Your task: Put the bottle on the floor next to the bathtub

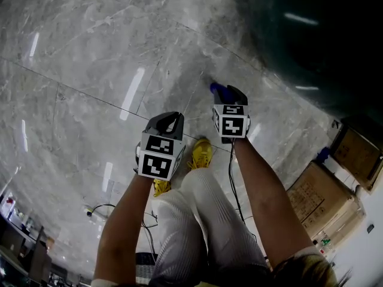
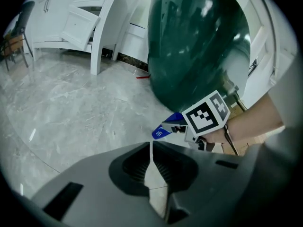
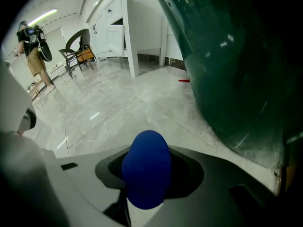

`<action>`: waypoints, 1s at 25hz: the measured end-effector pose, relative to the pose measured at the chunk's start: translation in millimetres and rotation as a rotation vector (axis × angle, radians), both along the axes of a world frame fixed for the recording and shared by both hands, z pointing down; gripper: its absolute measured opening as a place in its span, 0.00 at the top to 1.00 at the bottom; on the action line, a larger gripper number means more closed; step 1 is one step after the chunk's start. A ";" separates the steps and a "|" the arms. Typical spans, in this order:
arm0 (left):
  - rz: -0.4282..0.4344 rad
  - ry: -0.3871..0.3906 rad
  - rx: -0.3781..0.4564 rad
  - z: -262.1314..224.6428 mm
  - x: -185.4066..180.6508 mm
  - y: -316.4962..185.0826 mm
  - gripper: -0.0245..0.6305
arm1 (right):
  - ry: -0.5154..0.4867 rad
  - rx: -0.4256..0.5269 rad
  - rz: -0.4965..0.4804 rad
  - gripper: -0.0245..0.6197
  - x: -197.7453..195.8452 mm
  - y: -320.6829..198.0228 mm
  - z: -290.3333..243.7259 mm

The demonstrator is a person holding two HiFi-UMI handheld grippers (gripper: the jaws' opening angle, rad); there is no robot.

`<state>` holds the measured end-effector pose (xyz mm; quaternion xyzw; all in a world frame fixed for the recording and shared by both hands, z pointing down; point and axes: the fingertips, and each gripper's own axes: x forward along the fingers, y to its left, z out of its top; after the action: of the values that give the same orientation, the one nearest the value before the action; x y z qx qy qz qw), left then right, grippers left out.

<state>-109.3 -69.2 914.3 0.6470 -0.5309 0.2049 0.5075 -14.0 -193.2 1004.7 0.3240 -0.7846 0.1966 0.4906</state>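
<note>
A blue bottle (image 3: 147, 168) sits between the jaws of my right gripper (image 1: 224, 94), which is shut on it; its end pokes forward past the jaws (image 1: 216, 88). From the left gripper view the bottle (image 2: 166, 128) shows a white mark and hangs above the grey marble floor (image 1: 108, 58), close to the dark green bathtub (image 1: 311, 28). My left gripper (image 1: 166, 123) hangs to the left of the right one, jaws shut with nothing between them. The tub's curved wall (image 3: 236, 65) rises just right of the bottle.
Cardboard boxes (image 1: 326, 199) stand at the right behind the tub. White cabinets (image 2: 80, 22) line the far wall, with chairs (image 3: 78, 48) and a standing person (image 3: 33, 46) farther off. A cable (image 1: 236, 196) trails on the floor by my yellow shoes (image 1: 200, 153).
</note>
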 end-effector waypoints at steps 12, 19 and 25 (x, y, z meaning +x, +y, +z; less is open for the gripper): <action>0.031 0.002 0.008 -20.1 8.0 15.7 0.86 | -0.053 0.012 0.015 0.63 -7.3 -3.8 -16.8; 0.041 -0.023 0.003 -59.2 5.4 32.7 0.86 | -0.028 0.003 0.082 0.62 0.4 -7.5 -55.2; 0.047 -0.039 0.020 -104.1 12.4 41.2 0.86 | -0.036 -0.026 0.067 0.62 5.8 0.4 -101.9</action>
<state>-97.0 -28.0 810.1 0.6603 -0.5273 0.2239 0.4856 -8.2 -192.8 902.9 0.3402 -0.7793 0.2290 0.4739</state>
